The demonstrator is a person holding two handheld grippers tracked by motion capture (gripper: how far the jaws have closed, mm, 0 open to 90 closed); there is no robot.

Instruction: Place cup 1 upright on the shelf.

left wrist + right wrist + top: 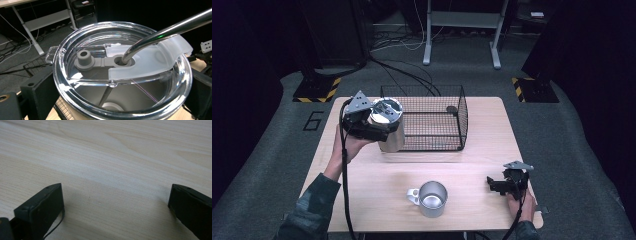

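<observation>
A steel tumbler (pixel 393 139) with a clear lid (pixel 120 82) is upright by the near left corner of the wire basket (pixel 432 120). My left gripper (pixel 386 131) is shut on it, a black jaw on each side of the rim. A metal straw (pixel 162 32) passes through the lid's grey seal, beside a frosted slider (pixel 150 60). I cannot tell if the tumbler rests on the table. A steel mug (pixel 432 198) with a handle stands at the front middle. My right gripper (pixel 115 205) is open and low over bare wood at the front right (pixel 493 184).
The black wire basket sits at the back middle of the wooden table (pixel 482 150), with a small dark round thing (pixel 452 109) inside at its far right. Cables and desk legs lie on the floor beyond. Black-and-yellow marked stands flank the table's far corners.
</observation>
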